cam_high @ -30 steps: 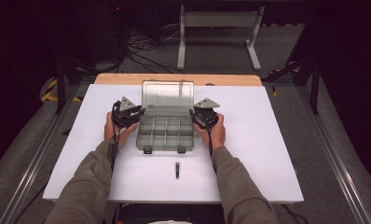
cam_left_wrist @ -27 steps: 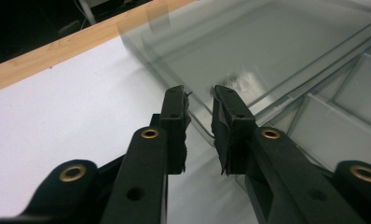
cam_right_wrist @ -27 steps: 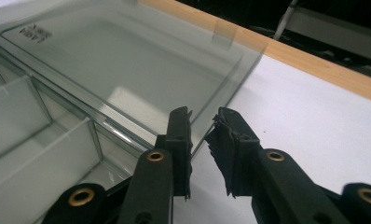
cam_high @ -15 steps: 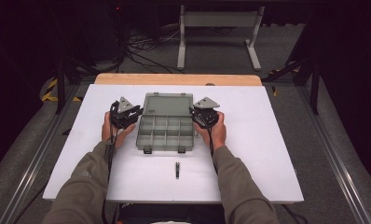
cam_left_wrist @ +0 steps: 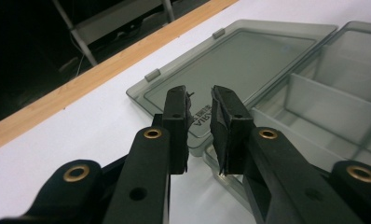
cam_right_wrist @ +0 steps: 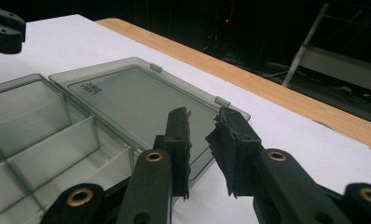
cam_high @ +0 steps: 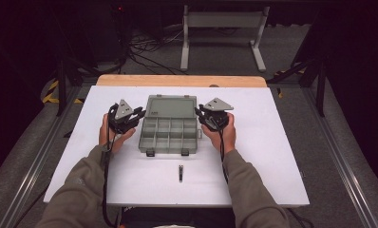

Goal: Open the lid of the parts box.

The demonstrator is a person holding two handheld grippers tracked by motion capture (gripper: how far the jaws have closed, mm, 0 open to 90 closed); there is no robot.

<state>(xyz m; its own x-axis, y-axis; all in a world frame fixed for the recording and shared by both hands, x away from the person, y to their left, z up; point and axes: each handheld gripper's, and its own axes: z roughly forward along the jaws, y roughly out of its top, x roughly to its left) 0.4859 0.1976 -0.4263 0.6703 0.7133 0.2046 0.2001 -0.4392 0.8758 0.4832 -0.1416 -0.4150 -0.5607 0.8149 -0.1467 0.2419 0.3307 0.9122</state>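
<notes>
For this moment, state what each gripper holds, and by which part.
Nothing: the left gripper and right gripper show bare gaps between their fingers, beside the open organiser box.

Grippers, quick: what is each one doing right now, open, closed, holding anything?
Left gripper: open a narrow gap, holding nothing.
Right gripper: open a narrow gap, holding nothing.
</notes>
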